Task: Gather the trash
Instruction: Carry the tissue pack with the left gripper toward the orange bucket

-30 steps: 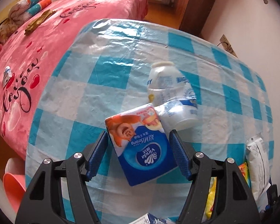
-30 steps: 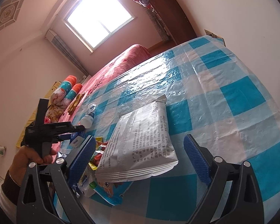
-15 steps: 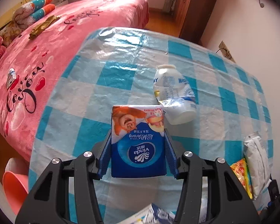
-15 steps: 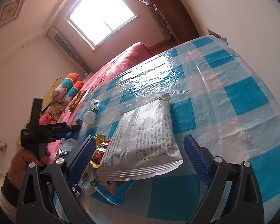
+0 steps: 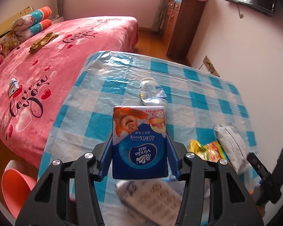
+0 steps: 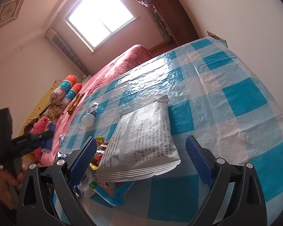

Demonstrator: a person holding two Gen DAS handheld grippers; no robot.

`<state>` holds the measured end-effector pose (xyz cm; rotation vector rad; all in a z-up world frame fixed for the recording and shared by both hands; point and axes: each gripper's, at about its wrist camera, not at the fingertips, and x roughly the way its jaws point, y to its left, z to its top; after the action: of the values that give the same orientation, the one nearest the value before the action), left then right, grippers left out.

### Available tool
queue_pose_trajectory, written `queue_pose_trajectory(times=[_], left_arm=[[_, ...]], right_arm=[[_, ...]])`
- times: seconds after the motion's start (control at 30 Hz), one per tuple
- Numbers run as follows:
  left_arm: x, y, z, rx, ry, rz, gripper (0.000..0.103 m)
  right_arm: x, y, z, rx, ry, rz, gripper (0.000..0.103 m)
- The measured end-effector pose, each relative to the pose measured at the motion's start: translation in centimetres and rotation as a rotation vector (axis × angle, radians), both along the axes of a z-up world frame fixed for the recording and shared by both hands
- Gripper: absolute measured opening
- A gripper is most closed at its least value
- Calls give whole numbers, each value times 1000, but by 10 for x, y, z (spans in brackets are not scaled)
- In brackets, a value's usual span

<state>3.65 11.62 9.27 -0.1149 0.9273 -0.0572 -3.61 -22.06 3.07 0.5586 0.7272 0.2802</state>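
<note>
Plainly, left gripper (image 5: 139, 150) pinches "Vinda" tissue pack (image 5: 139, 141), apparently lifted.

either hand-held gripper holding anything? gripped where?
Left hand-held gripper pinches the blue tissue pack by its two long sides, lower half. Right hand-held gripper is open, holding nothing.

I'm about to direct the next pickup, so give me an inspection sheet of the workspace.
Surface: checked tablecloth, wrinkled.
Job's things: tissue pack held; plastic bottle lying down; silver packet atop colourful wrappers.
Clutter: small carton and gold wrapper on the bed.
Tongs: left tongs shut on the tissue pack; right tongs open around the silver packet.
Cables: wall cable.
Surroundings: pink bed, wooden cabinet, orange bin.
</note>
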Motion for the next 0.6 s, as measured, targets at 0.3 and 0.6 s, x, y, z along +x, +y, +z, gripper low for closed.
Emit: queue_pose_trajectory(times=[0.3, 0.6], left_arm=[[-62, 20, 9, -8, -51, -12, 52], [-117, 63, 9, -18, -85, 26, 52]], right_arm=[[-8, 15, 6, -72, -31, 30, 94], [-25, 31, 9, -129, -53, 40, 94]])
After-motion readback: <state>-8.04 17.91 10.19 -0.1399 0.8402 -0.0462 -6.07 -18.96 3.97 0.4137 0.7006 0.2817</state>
